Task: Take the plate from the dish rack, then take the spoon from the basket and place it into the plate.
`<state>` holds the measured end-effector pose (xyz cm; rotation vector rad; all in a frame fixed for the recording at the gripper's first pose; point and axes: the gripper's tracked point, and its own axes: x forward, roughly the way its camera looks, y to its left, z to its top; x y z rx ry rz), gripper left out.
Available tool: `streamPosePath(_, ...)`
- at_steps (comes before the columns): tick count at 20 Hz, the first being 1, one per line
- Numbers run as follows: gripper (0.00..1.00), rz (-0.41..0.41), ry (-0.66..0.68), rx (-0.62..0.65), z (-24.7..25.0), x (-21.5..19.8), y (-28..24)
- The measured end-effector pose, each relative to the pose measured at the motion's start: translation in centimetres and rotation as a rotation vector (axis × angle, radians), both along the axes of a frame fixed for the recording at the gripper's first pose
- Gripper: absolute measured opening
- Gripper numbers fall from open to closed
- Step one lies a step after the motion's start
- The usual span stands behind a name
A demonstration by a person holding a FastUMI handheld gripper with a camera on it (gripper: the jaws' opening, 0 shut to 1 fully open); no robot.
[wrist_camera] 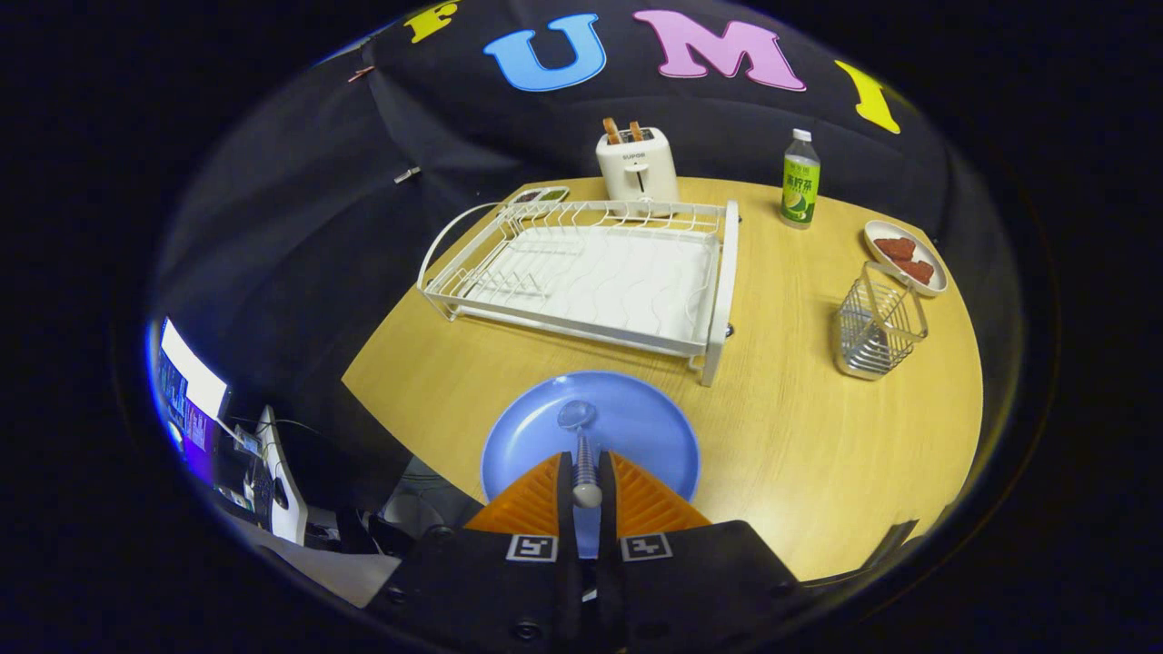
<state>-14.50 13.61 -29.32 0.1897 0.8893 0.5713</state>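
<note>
A blue plate [636, 427] lies flat on the wooden table just ahead of my fingers, near the table's front edge. My gripper [586, 465] is shut on the handle of a metal spoon [578, 418]. The spoon's bowl points forward and hangs over the middle of the plate. I cannot tell whether the bowl touches the plate. Beyond the plate stands the white dish rack [591, 272], with nothing in it. The wire basket [877, 322] stands to the right of the rack and looks bare inside.
A white toaster [637, 168] with toast stands behind the rack. A green bottle [800, 182] is to its right. Behind the basket lies a small dish with red pieces [905, 257]. A small tray [539, 194] sits behind the rack's far left corner. A monitor [186, 391] glows beside the table.
</note>
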Motion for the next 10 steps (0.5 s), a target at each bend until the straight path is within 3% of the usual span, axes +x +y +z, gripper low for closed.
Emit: streamPosePath(10, 0.11, -0.028, 0.075, -0.018, -2.9, -0.3, -0.1)
